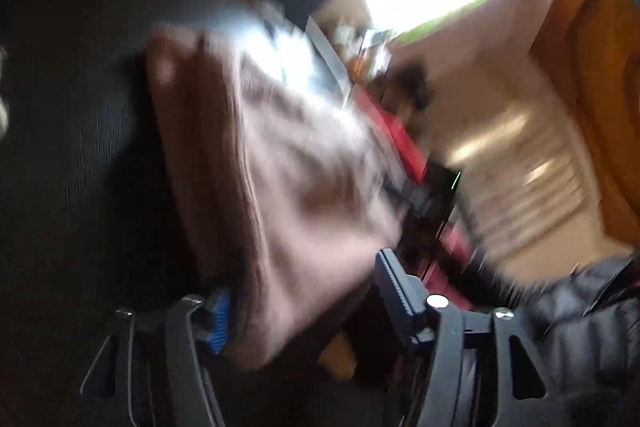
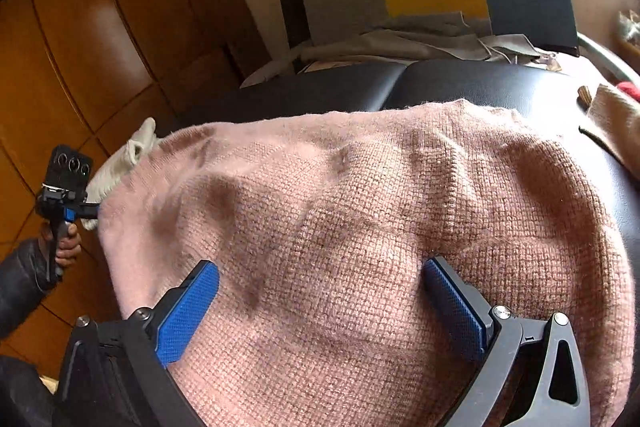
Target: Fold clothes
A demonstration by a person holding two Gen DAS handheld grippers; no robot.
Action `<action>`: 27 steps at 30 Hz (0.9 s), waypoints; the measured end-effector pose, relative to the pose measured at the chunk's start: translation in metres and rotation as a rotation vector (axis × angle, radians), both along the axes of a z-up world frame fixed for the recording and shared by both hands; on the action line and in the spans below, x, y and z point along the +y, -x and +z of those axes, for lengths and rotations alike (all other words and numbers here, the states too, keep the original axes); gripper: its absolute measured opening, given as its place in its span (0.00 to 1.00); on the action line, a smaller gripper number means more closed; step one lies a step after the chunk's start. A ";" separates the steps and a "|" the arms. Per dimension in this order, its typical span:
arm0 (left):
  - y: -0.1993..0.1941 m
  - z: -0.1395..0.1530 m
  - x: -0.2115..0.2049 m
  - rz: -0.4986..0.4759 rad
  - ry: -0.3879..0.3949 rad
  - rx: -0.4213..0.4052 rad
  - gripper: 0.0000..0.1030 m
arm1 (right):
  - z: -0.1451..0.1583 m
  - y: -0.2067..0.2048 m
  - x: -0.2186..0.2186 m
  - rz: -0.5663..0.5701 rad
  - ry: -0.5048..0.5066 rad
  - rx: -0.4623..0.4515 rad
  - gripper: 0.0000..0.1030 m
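A pink knit sweater (image 2: 360,211) lies spread on a black padded surface (image 2: 460,83). My right gripper (image 2: 320,265) stands open over its near part. Both blue pads (image 2: 188,311) rest on the knit, far apart, and the right fingertip dents the fabric. At the sweater's left edge a hand holds my left gripper (image 2: 94,211). In the blurred left wrist view the sweater (image 1: 280,155) runs between the wide-apart fingers of the left gripper (image 1: 304,273). No pinch on the cloth shows there.
A white cloth (image 2: 120,163) sticks out at the sweater's left edge. A grey garment heap (image 2: 420,39) lies at the back against grey, yellow and dark cushions. A beige garment (image 2: 612,123) is at the right. Wooden panels (image 2: 100,47) fill the left.
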State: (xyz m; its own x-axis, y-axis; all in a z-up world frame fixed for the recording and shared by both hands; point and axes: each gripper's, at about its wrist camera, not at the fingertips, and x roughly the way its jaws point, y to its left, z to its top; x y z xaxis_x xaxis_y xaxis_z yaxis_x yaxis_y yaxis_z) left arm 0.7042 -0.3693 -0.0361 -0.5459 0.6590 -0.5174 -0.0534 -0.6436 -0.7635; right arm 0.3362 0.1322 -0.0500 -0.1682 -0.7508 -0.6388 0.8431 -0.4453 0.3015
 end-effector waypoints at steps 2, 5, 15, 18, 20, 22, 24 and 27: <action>-0.006 0.000 0.014 -0.136 0.061 -0.077 0.55 | 0.000 -0.001 -0.001 0.000 -0.004 0.007 1.00; -0.016 -0.003 0.024 -0.235 0.107 -0.165 0.52 | 0.000 -0.003 -0.001 0.003 -0.005 0.017 1.00; -0.037 0.013 -0.019 0.032 0.105 -0.082 0.54 | -0.001 -0.008 -0.005 0.002 -0.040 0.058 1.00; -0.014 0.006 -0.029 0.063 0.031 -0.029 0.56 | -0.001 -0.010 -0.006 0.000 -0.047 0.068 1.00; 0.006 -0.003 -0.030 0.037 -0.032 -0.027 0.56 | -0.001 -0.011 -0.006 -0.001 -0.052 0.072 1.00; 0.026 -0.010 -0.022 -0.028 -0.078 -0.026 0.55 | -0.001 -0.011 -0.007 -0.002 -0.059 0.080 1.00; 0.035 -0.004 -0.009 -0.098 -0.115 0.012 0.55 | -0.001 -0.013 -0.008 -0.004 -0.070 0.090 1.00; 0.050 0.010 0.009 -0.197 -0.142 0.053 0.55 | -0.001 -0.013 -0.010 -0.005 -0.082 0.103 1.00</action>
